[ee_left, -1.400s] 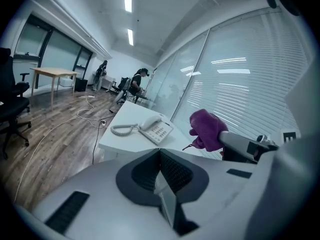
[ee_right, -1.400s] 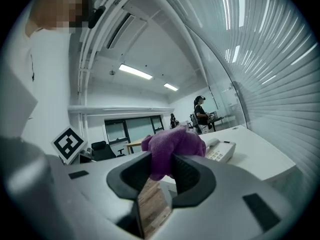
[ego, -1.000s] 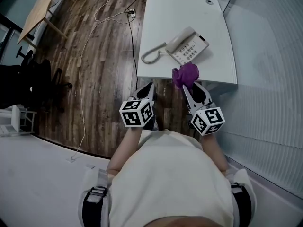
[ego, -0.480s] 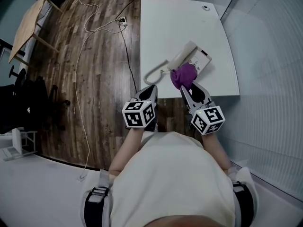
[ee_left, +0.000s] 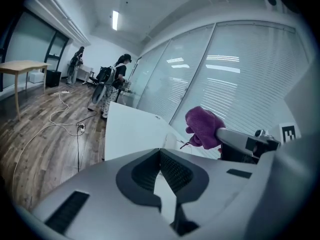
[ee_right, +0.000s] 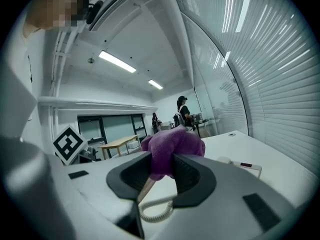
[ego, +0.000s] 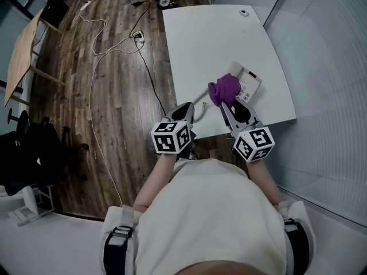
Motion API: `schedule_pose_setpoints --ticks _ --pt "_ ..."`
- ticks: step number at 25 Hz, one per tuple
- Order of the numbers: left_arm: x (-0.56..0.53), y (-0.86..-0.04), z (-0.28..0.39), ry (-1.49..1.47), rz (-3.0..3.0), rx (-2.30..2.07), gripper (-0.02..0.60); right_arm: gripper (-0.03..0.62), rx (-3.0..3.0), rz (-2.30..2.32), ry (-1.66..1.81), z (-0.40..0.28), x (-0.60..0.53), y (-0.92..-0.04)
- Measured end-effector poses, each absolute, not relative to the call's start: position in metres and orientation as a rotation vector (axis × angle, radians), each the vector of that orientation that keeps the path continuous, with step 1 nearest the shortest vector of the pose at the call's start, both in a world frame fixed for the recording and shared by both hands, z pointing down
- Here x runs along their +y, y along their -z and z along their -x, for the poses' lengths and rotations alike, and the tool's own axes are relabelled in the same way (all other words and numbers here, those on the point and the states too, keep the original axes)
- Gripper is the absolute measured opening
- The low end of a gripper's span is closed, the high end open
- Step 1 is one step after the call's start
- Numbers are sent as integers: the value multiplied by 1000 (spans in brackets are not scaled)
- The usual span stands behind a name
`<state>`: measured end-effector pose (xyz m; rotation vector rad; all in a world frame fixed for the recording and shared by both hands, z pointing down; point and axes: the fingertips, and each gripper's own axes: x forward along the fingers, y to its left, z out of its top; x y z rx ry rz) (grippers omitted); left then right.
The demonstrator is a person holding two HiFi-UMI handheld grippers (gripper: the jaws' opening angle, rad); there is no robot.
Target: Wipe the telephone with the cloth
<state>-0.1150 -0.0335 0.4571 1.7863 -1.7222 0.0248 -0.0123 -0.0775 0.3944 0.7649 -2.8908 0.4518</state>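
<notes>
A purple cloth (ego: pixel 225 89) is bunched between the jaws of my right gripper (ego: pixel 228 103) and hangs over the near part of the beige telephone (ego: pixel 248 80), hiding its handset. In the right gripper view the cloth (ee_right: pixel 172 148) fills the jaws, with the telephone's base (ee_right: pixel 246 167) and coiled cord (ee_right: pixel 155 212) below. My left gripper (ego: pixel 184 112) is shut and empty at the near edge of the white table (ego: pixel 195 39), left of the telephone. From the left gripper view the shut jaws of my left gripper (ee_left: pixel 160 153) point along the table, and the cloth (ee_left: pixel 204 126) shows at the right.
A glass wall with blinds (ego: pixel 327 67) runs along the table's right side. Cables and a power strip (ego: pixel 136 36) lie on the wood floor at the left. A wooden table (ego: pixel 20 56) and black chairs (ego: pixel 28 153) stand further left. People (ee_left: pixel 112 84) stand at the far end.
The person has stepped up to the table. The right gripper has carried the cloth forward from the table's near edge onto the telephone. The left gripper has come along to the table's edge.
</notes>
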Motion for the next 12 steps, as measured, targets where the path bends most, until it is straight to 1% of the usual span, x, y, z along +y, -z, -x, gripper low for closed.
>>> schedule_pose_setpoints --ticks 6,12 --pt "-53 -457 144 -54 -1858 -1658 21 130 -2881 -881 -448 39 -89 -393" --pt "-69 -462 155 -81 -1923 -1581 21 130 -2841 -1020 -443 44 -100 -398"
